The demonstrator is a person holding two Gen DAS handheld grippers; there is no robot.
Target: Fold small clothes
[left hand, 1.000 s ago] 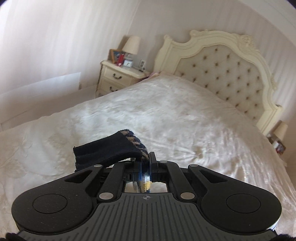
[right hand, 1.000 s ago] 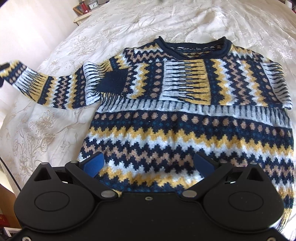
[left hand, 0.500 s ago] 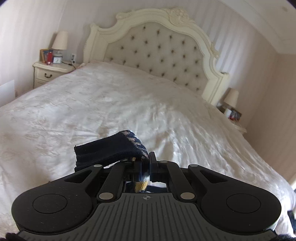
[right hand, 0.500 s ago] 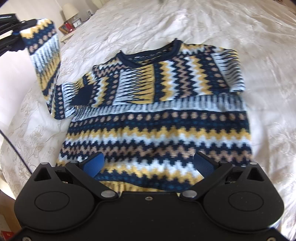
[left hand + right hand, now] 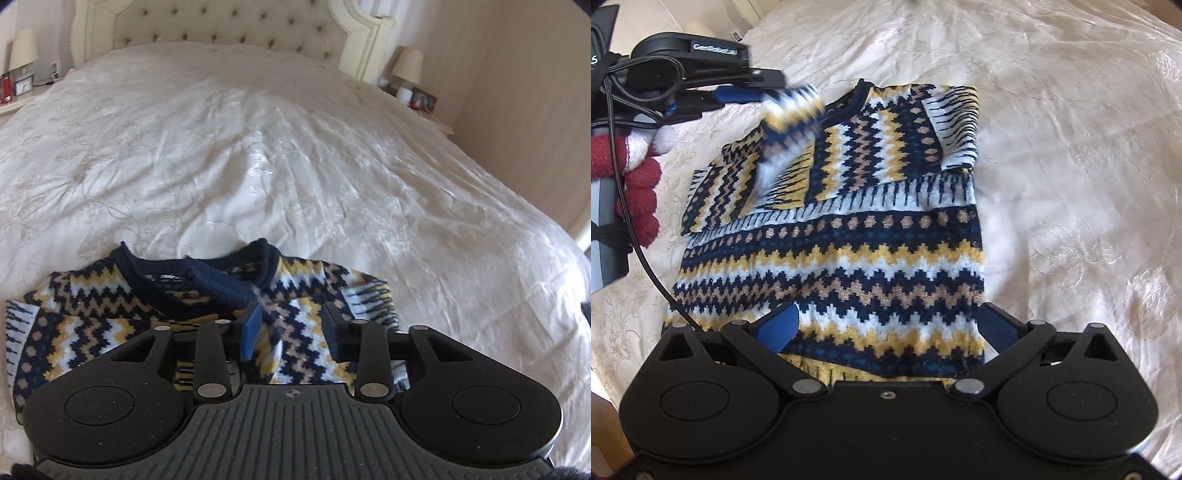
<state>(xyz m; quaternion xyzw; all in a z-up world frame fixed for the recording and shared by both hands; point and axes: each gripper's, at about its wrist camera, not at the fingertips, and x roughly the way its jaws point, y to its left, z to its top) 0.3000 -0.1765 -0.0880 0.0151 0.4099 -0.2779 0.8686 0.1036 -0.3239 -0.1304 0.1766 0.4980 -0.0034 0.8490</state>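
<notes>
A navy, yellow, tan and white zigzag sweater (image 5: 834, 251) lies flat on the white bedspread (image 5: 1071, 147), its right sleeve (image 5: 956, 129) folded across the chest. My left gripper (image 5: 291, 332) is open just above the sweater's chest (image 5: 291, 295) by the navy collar (image 5: 207, 284). In the right wrist view the left gripper (image 5: 753, 85) hovers at the sweater's top left, and the left sleeve (image 5: 786, 122), blurred, drops from it onto the chest. My right gripper (image 5: 886, 332) is open and empty over the sweater's hem.
A tufted cream headboard (image 5: 236, 26) stands at the far end of the bed. Nightstands with lamps stand at the left (image 5: 22, 48) and right (image 5: 410, 66). The person's red-and-white gloved hand (image 5: 631, 170) holds the left gripper at the bed's left edge.
My left gripper carried the left sleeve over the sweater's chest and opened, and the sleeve is falling free. The right gripper stayed open over the hem.
</notes>
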